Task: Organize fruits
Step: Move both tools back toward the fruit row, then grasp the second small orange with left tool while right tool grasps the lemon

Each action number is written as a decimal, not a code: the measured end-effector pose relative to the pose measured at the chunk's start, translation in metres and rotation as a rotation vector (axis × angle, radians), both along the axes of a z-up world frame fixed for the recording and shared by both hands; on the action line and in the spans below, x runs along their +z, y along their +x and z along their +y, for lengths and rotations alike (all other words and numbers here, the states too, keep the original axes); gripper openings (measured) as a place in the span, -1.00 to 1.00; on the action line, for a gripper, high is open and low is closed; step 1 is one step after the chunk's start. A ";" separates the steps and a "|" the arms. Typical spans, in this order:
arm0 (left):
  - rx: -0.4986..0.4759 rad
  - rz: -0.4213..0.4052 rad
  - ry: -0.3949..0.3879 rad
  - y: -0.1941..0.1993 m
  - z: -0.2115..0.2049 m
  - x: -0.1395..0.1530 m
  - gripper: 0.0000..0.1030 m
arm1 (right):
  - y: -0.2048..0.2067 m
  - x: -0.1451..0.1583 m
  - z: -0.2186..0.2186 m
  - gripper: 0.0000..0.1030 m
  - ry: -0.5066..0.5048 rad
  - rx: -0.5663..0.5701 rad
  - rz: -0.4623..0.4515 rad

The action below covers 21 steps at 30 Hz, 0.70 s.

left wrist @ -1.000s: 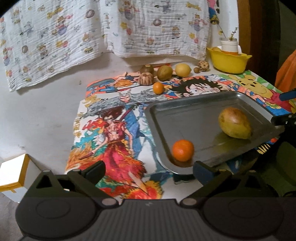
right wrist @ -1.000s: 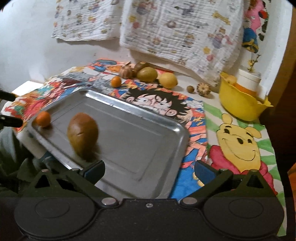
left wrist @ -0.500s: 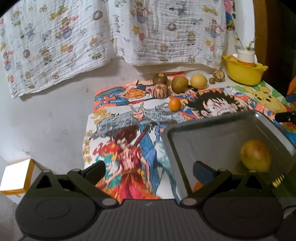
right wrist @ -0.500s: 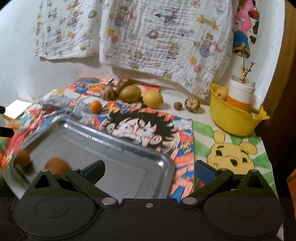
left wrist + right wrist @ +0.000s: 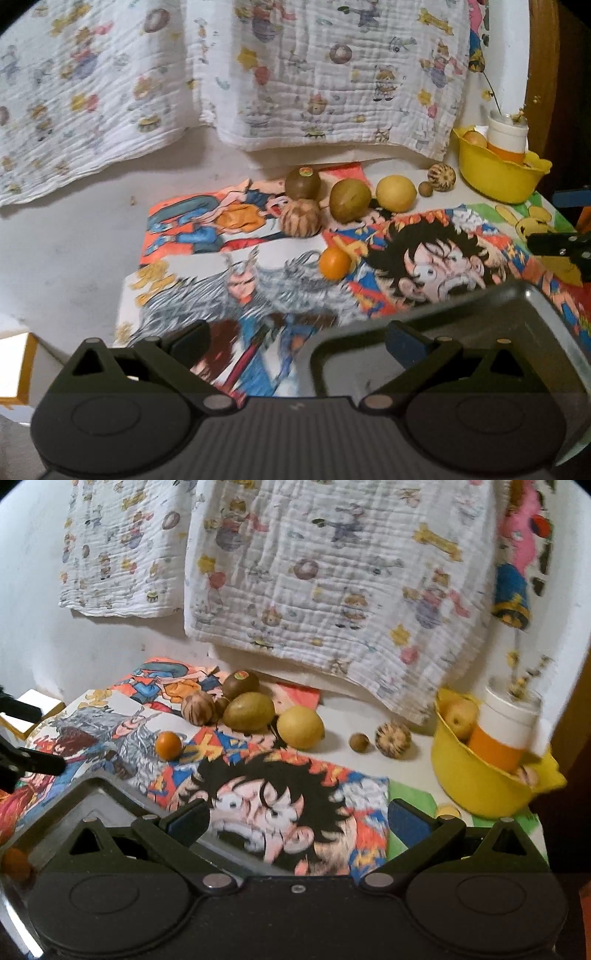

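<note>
Both pairs of fingers stand spread apart, grasping nothing: the left gripper (image 5: 297,341) has one blue-padded fingertip over the grey metal baking tray (image 5: 524,325), and the right gripper (image 5: 299,818) hangs above the cartoon-printed table mat (image 5: 280,797).

From the right wrist view, the loose fruits cluster at about eleven o'clock on the mat. One small round orange tangerine (image 5: 168,745) sits nearest the tray, apart from the others. Behind it lie one brown kiwi with a sticker (image 5: 241,683), one olive-green oval fruit (image 5: 248,712) and one smooth yellow lemon (image 5: 300,727), the last two just beside each other. Two striped brown ridged balls show: one (image 5: 197,709) beside the green fruit, another (image 5: 393,739) at one o'clock, near one small brown nut (image 5: 359,742).

A second tangerine (image 5: 14,864) lies in the tray at eight o'clock. One yellow plastic bowl (image 5: 476,786) at three o'clock holds a pale apple (image 5: 460,714) and a white-and-orange cup (image 5: 508,731).
</note>
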<state>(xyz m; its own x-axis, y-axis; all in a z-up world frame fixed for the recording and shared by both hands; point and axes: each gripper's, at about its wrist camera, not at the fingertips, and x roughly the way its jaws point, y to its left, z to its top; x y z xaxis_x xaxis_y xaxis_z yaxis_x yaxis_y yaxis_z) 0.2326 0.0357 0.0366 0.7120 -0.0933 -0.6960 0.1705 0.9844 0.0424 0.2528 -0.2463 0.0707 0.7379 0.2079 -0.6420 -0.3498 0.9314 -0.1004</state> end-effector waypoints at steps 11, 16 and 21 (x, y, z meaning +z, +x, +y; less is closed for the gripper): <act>0.011 0.032 -0.011 0.067 -0.026 -0.026 0.99 | 0.091 -0.021 0.026 0.99 0.002 0.144 0.009; 0.004 0.056 -0.021 0.087 -0.030 -0.038 0.99 | 0.128 -0.047 0.031 0.99 -0.015 0.141 0.042; 0.006 0.078 -0.061 0.098 -0.029 -0.048 0.99 | 0.150 -0.069 0.035 0.95 -0.018 0.140 0.042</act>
